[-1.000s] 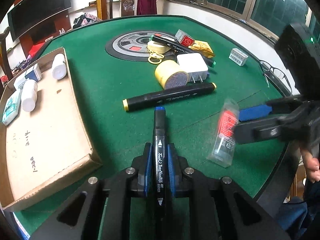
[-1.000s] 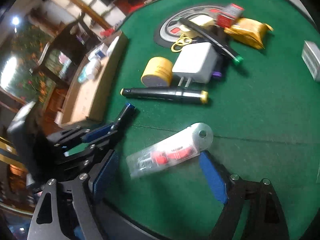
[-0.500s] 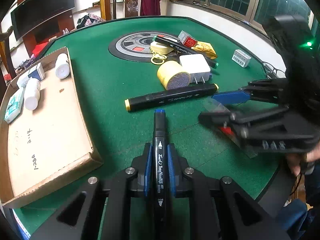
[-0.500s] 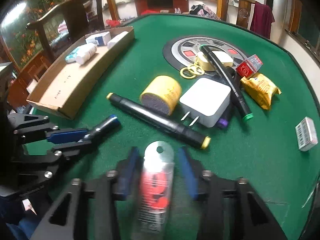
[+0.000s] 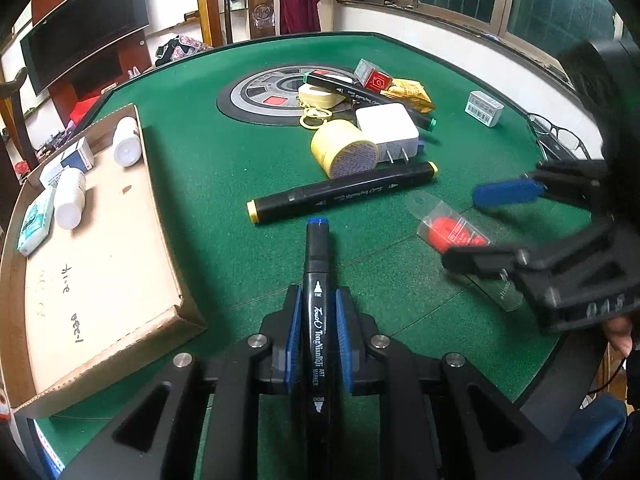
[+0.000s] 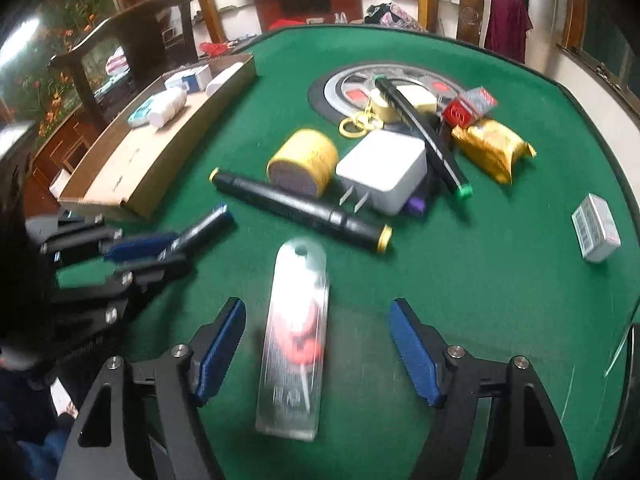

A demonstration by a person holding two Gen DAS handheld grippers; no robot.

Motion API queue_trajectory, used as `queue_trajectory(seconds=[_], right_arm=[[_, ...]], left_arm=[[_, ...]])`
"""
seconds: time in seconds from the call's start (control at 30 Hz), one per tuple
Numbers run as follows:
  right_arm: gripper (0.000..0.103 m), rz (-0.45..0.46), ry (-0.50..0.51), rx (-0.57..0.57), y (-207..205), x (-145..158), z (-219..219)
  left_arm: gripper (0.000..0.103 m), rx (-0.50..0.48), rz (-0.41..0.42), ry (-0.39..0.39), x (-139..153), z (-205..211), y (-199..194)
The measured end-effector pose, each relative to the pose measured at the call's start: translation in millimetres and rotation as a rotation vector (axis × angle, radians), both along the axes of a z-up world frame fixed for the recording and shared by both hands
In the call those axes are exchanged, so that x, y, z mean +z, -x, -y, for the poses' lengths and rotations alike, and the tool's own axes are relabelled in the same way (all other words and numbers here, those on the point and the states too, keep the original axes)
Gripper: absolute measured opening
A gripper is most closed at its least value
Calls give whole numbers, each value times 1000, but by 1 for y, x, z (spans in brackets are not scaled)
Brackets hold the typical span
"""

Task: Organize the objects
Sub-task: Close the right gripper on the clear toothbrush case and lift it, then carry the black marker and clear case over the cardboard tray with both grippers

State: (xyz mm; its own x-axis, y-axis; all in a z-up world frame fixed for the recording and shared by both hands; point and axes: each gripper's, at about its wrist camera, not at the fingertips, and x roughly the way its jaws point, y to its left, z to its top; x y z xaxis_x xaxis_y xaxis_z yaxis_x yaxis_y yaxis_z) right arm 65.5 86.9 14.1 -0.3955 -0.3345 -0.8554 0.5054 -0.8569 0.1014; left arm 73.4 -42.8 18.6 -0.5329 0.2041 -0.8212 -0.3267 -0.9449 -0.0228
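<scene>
Markers, a charger and small packets lie scattered on the green felt table (image 5: 192, 184), and the cardboard tray (image 5: 100, 264) at its left edge serves as the landmark: it already holds two white bottles and a few small boxes at its far end. The left gripper (image 5: 318, 312) is pinched tight on the blue-capped marker (image 5: 317, 264), which sticks out forward just to the right of the tray's near corner. Further right of the tray, the clear blister pack (image 6: 296, 336) with the red item inside lies flat on the felt, and the right gripper (image 6: 318, 344) straddles it with its jaws opening, pads clear of both long edges. The step in hand looks like picking up that pack. To do it well, the jaws should be centred over the pack's middle, lined up so the pads meet its long sides squarely, and lowered until the fingertips (image 6: 222, 344) nearly touch the felt before closing, since thin flat plastic can slip or flex out of a shallow pinch. A slow, firm close is safer. Afterwards both items would likely go leftward into the tray's bare near half, kept clear of the yellow-capped marker (image 5: 344, 196) lying beyond them.
</scene>
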Motion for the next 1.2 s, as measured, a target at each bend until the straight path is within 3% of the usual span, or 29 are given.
queue_trajectory(seconds=[0.07, 0.17, 0.2, 0.37, 0.43, 0.5, 0.7, 0.93, 1.2], right_arm=[[78, 3, 0, 18, -8, -4, 2], [43, -72, -88, 9, -16, -5, 10], [31, -67, -76, 20, -18, -4, 11], [31, -65, -56, 26, -19, -3, 9], [31, -56, -15, 22, -19, -1, 5], [31, -71, 12, 10, -21, 5, 0], [31, -62, 100, -20, -16, 16, -10], [31, -49, 147, -26, -14, 19, -10], [31, -39, 162, -23, -11, 18, -5]], left_arm=[[19, -3, -3, 2, 0, -1, -1], [20, -3, 0, 3, 0, -2, -1], [21, -3, 1, 9, 0, -3, -1], [27, 10, -2, 26, 0, -3, -4], [15, 9, -22, 39, 0, -6, -7], [14, 24, -26, 36, 0, -6, -7], [14, 72, -6, -66, 3, 8, -4], [14, 65, -16, -178, 13, 19, -6], [14, 76, -24, -213, 16, 23, -7]])
